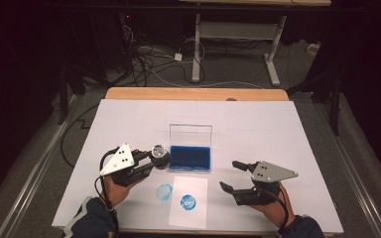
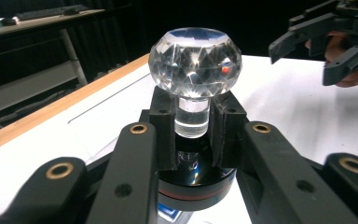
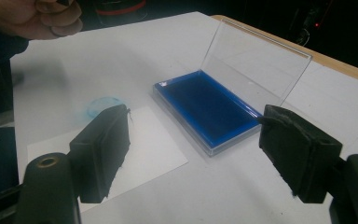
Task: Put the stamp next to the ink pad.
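My left gripper [image 1: 155, 159] is shut on a stamp [image 1: 159, 154] with a faceted clear crystal knob [image 2: 195, 63], black base and red ring. Its pads clamp the clear stem, and it hovers by the left end of a blue ink pad [image 1: 190, 157]. The pad lies in a clear case whose lid [image 1: 191, 135] stands open at the back. In front of it is a white paper [image 1: 198, 188] bearing a round blue print [image 1: 188, 202]. My right gripper [image 1: 227, 174] is open right of the paper, jaws wide and empty, facing the ink pad [image 3: 205, 105].
A second, fainter blue print [image 1: 164, 192] marks the white table cover [image 1: 278, 129] left of the paper. The wooden table edge [image 1: 193, 93] runs along the back. Beyond it are cables and a desk frame on the floor.
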{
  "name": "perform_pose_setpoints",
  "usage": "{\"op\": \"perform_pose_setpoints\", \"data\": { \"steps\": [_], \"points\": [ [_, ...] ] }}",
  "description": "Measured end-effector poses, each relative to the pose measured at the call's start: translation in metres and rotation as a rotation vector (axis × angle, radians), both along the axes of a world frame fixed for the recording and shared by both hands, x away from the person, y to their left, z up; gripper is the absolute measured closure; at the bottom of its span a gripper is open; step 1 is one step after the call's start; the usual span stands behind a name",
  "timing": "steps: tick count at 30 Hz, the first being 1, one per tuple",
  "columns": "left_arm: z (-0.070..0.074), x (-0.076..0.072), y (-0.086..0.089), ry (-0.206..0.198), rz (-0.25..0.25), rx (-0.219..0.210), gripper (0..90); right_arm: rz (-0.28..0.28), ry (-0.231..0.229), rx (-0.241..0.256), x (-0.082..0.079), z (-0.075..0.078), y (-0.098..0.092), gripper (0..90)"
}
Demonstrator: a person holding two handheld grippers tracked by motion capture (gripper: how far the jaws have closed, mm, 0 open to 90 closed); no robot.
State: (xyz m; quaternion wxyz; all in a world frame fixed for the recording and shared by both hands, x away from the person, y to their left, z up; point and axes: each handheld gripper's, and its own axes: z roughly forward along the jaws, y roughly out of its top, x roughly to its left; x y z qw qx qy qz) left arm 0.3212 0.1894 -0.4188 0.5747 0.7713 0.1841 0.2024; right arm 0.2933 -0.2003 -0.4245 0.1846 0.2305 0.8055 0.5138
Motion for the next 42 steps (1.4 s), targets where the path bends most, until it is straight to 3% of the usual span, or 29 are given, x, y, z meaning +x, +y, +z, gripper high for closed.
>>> {"op": "perform_pose_setpoints", "data": {
  "steps": [11, 21, 28, 31, 36, 42],
  "points": [
    [-0.015, 0.018, 0.015, 0.042, 0.08, 0.043, 72.1, -0.007, -0.004, -0.006, 0.0, 0.0, -0.001, 24.6],
    [-0.026, 0.033, 0.019, 0.079, 0.118, 0.056, 72.0, -0.001, 0.002, -0.016, 0.0, -0.002, 0.002, 24.9],
    [-0.033, 0.043, 0.021, 0.101, 0.153, 0.087, 72.0, -0.002, 0.003, -0.02, -0.001, -0.003, 0.001, 25.3],
    [-0.037, 0.047, 0.024, 0.126, 0.167, 0.082, 71.9, -0.003, 0.003, -0.022, -0.001, -0.003, 0.001, 25.4],
    [-0.042, 0.051, 0.025, 0.156, 0.176, 0.089, 71.8, 0.0, 0.011, -0.024, -0.001, -0.004, 0.001, 25.8],
    [-0.046, 0.054, 0.02, 0.196, 0.149, 0.108, 71.7, 0.003, 0.015, -0.027, -0.001, -0.005, 0.002, 26.1]
  ]
}}
